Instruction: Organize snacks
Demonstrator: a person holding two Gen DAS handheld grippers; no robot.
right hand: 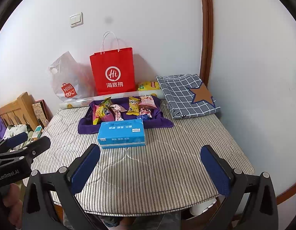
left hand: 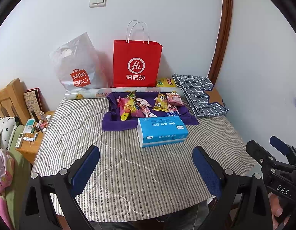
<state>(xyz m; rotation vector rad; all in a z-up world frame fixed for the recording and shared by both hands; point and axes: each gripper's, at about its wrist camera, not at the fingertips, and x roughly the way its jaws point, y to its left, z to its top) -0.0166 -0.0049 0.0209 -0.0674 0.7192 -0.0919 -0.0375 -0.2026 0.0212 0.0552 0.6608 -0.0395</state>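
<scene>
Several snack packets lie in a purple cloth tray at the back middle of the striped table. A yellow snack bag lies behind it near the wall. My left gripper is open and empty above the table's front edge. My right gripper is open and empty too, beside the left one; it also shows at the right edge of the left wrist view.
A blue tissue pack lies just in front of the tray. A red paper bag and a grey plastic bag stand against the wall. Folded checked cloth lies back right. A cluttered wooden nightstand is left.
</scene>
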